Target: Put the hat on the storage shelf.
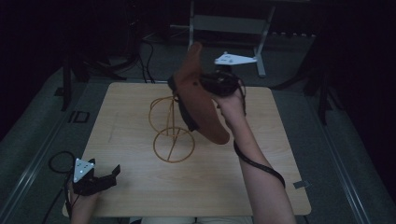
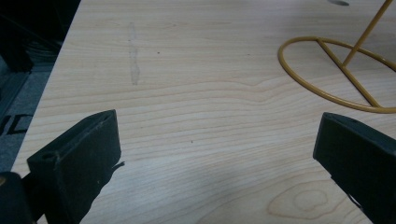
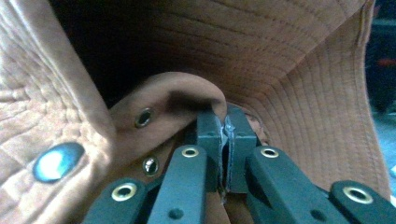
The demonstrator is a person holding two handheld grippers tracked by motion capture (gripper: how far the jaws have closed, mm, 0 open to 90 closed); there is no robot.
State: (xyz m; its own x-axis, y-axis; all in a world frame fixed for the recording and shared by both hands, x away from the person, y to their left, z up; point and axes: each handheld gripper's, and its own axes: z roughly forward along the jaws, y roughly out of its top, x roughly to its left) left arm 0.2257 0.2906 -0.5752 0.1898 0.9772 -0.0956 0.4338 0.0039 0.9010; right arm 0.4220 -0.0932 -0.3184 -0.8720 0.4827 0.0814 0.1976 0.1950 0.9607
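The brown hat (image 3: pixel 299 70) is stitched, matt cloth with metal eyelets. The stand (image 1: pixel 170 133) is thin yellow-coated wire. The table (image 2: pixel 196 116) is smooth, pale wood-grain. Gripper jaws are matt black plastic.

Count on the bench (image 1: pixel 140 196) — one brown hat (image 1: pixel 201 105), one yellow wire stand (image 1: pixel 173 140). Claws — two: left claw (image 1: pixel 100 179) and right claw (image 3: pixel 226 140). One bench.

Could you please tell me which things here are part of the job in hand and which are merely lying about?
In the job:
- brown hat, pinched by the right gripper
- yellow wire stand

Lying about:
- open left gripper, resting idle on the table
- metal frame behind the table
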